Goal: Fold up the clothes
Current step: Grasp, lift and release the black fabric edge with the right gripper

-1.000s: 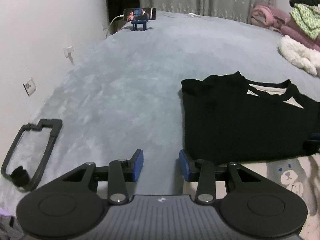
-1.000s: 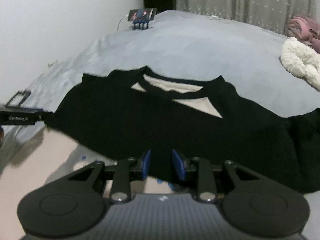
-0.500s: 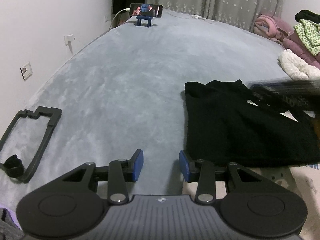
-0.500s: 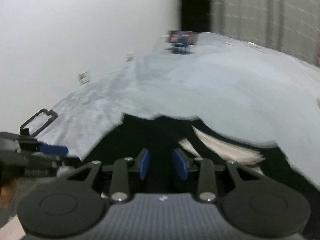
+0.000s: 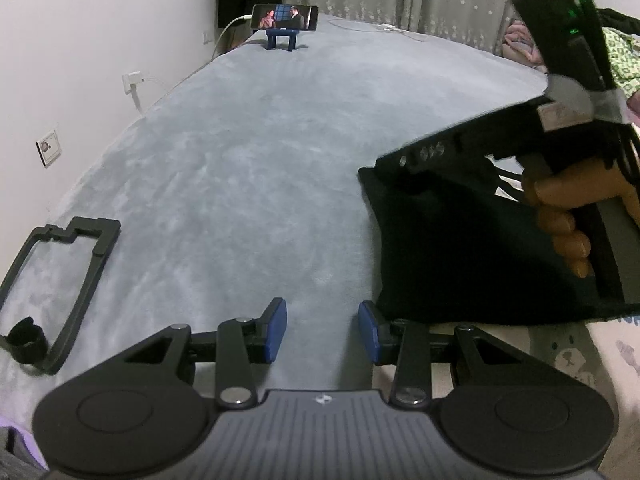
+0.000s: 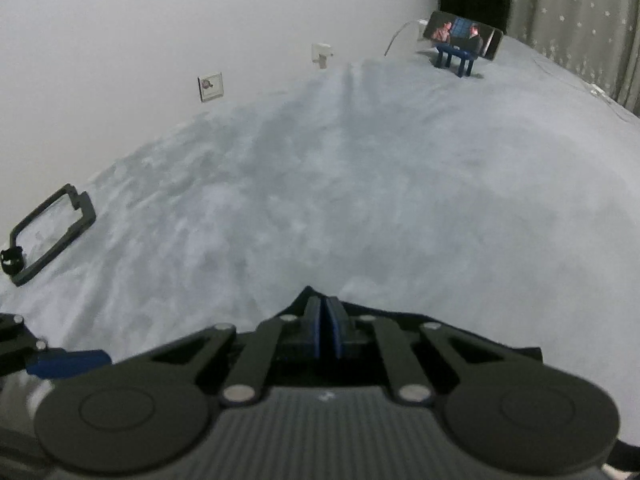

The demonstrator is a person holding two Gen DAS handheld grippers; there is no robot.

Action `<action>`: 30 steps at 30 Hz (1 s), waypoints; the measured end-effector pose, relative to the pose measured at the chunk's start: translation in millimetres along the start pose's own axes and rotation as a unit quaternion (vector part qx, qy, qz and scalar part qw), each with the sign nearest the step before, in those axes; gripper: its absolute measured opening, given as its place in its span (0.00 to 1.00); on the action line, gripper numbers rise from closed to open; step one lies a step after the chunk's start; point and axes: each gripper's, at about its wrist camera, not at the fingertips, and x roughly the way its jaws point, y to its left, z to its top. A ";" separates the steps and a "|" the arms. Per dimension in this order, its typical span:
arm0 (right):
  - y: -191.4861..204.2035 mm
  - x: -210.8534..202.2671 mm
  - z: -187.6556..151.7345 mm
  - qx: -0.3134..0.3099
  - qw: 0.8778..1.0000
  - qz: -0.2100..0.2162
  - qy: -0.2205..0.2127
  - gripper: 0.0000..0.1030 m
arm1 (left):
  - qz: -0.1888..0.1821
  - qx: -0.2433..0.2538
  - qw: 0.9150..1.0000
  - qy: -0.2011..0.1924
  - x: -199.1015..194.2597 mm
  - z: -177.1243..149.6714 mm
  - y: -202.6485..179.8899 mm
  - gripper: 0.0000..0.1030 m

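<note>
A black garment [image 5: 460,248] lies flat on the grey bed cover [image 5: 260,168], on top of a cream bear-print cloth [image 5: 560,352]. My left gripper [image 5: 322,332] is open over the bare cover, and its right finger [image 5: 368,334] sits at the garment's near left corner. A hand [image 5: 568,216] holds the right tool [image 5: 460,148], which reaches across to the garment's far left corner. In the right wrist view my right gripper [image 6: 323,320] is shut, with a black tip of the garment [image 6: 307,292] sticking out past its pads.
A phone on a blue stand [image 5: 285,18] plays at the bed's far end, with a cable to the wall. A black frame with a strap [image 5: 60,280] lies at the left edge. Wall sockets [image 5: 48,148] are on the left, and piled clothes [image 5: 624,56] on the far right.
The right gripper swept left across the black garment to its far left corner and shut there. The left gripper stayed where it was, open.
</note>
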 end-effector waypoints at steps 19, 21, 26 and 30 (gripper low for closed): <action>-7.8 -37.2 -7.3 0.061 0.993 0.011 -0.104 0.35 | -0.054 -0.115 0.992 -0.021 -7.0 12.1 29.3 0.37; -4.1 -41.6 -13.2 0.057 0.993 0.020 -0.101 0.34 | -0.047 -0.093 0.994 -0.014 -2.1 9.9 20.0 0.37; -0.1 -22.7 -33.4 0.035 0.999 0.009 -0.038 0.29 | 0.000 -0.004 1.000 -0.004 3.3 2.6 -4.0 0.37; -1.0 -32.2 -40.7 0.046 0.997 -0.010 -0.069 0.29 | 0.013 0.014 1.000 -0.006 3.0 3.1 -10.2 0.37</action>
